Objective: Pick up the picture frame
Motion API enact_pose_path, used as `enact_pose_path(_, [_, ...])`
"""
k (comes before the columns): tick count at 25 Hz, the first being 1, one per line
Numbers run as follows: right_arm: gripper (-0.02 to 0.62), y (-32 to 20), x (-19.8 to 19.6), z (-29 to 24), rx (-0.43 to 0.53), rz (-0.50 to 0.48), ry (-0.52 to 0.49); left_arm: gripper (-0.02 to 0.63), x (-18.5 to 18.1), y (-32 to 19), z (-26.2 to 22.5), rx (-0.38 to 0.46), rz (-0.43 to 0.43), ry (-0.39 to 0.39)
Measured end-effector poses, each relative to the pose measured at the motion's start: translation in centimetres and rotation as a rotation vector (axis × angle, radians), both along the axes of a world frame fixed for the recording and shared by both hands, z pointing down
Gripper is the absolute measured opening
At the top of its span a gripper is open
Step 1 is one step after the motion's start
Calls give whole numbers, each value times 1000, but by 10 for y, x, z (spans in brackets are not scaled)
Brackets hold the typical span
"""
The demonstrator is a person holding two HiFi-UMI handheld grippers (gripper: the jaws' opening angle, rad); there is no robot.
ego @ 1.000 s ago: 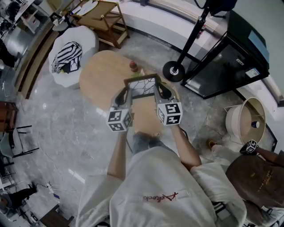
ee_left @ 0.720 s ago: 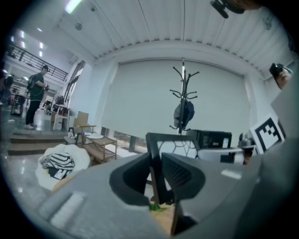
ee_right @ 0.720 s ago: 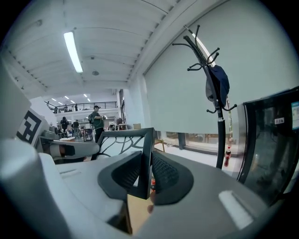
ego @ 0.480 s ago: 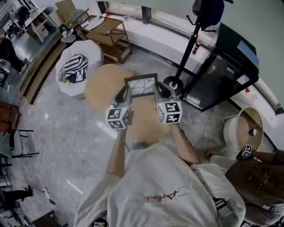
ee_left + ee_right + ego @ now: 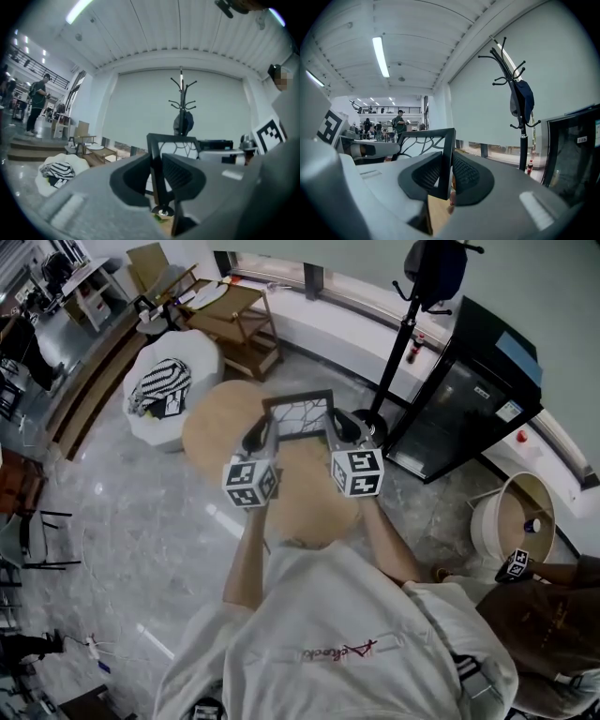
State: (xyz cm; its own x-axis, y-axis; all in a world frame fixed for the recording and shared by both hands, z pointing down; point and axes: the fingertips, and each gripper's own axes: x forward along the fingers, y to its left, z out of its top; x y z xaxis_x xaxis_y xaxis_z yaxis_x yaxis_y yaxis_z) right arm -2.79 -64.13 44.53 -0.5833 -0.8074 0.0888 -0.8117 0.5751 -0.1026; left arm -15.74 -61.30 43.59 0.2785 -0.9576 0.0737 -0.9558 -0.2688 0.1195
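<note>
A black picture frame (image 5: pixel 298 415) with a white, branch-patterned picture hangs above the round wooden table (image 5: pixel 211 423), held upright between both grippers. My left gripper (image 5: pixel 258 439) is shut on the frame's left edge; in the left gripper view that dark bar (image 5: pixel 155 164) runs up between the pads of the left gripper (image 5: pixel 157 180). My right gripper (image 5: pixel 339 427) is shut on the frame's right edge, and in the right gripper view the bar (image 5: pixel 446 154) sits clamped in the right gripper (image 5: pixel 445 176). Both grippers point level.
A black coat stand (image 5: pixel 405 320) and a black glass-fronted cabinet (image 5: pixel 469 395) stand to the right of the table. A white pouf with a striped cloth (image 5: pixel 161 388) and a wooden trolley (image 5: pixel 234 315) are at the left. A white tub (image 5: pixel 511 512) and another person (image 5: pixel 544 615) are at the lower right.
Both grippers have risen together with the frame clamped between them, lifting it well off the tabletop. The jaws have kept their hold.
</note>
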Motion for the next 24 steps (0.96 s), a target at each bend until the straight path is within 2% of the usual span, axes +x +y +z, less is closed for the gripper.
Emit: enact_pose_path(24, [77, 17, 14, -6, 16, -12, -11, 78, 11, 18, -10, 26, -13, -9])
